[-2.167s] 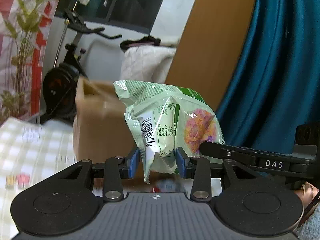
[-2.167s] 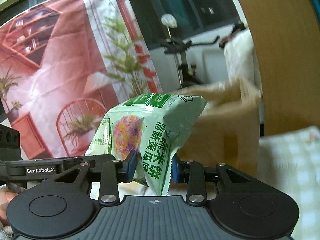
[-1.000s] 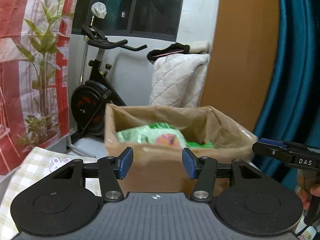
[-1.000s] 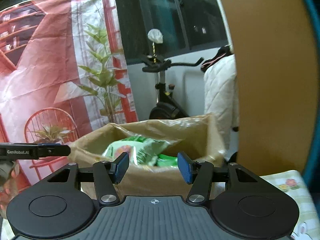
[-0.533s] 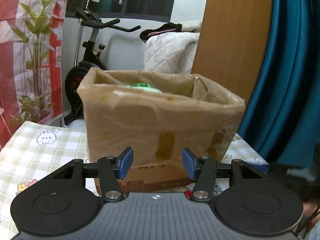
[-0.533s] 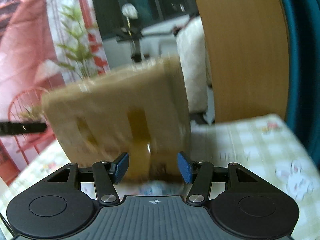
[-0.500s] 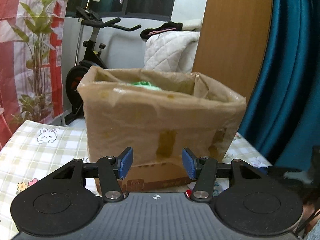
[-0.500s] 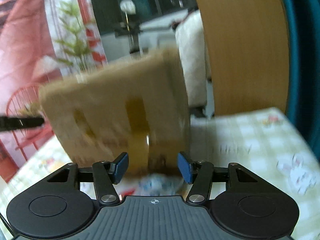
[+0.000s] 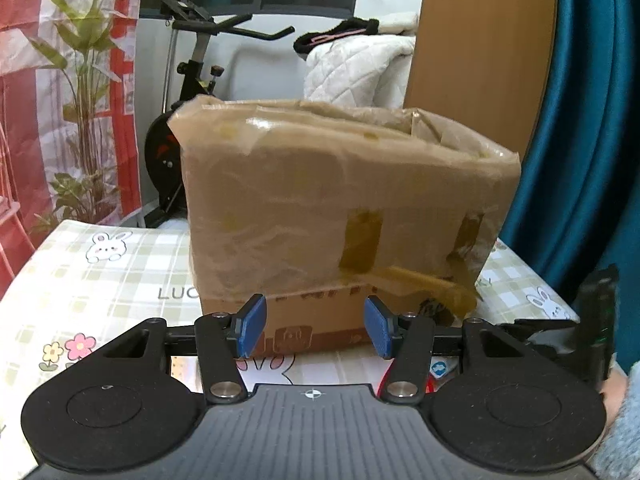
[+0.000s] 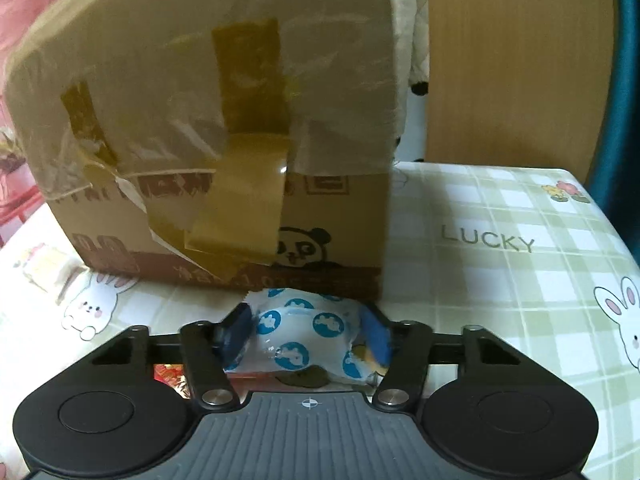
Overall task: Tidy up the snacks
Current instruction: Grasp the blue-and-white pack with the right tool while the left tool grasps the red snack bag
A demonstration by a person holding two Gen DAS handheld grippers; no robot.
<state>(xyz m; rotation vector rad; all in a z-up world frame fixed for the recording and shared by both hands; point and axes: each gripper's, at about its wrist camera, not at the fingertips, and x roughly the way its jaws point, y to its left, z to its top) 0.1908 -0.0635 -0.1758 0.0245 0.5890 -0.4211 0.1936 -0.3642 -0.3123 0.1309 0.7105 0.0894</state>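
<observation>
While its jaws close around a white snack packet with blue rabbit dots [image 10: 306,336] lying just before the taped cardboard box [image 10: 208,120], the right hand-held gripper [image 10: 306,338] nears the checked worktop [image 10: 500,280]; the left hand-held gripper [image 9: 313,330] hangs open and empty, facing the box.

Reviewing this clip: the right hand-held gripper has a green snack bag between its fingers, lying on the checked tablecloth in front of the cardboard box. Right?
Not quite. The packet between the right hand-held gripper's closing fingers is white with blue round prints, not green; the right wrist view shows it. It does lie on the checked tablecloth before the cardboard box.
</observation>
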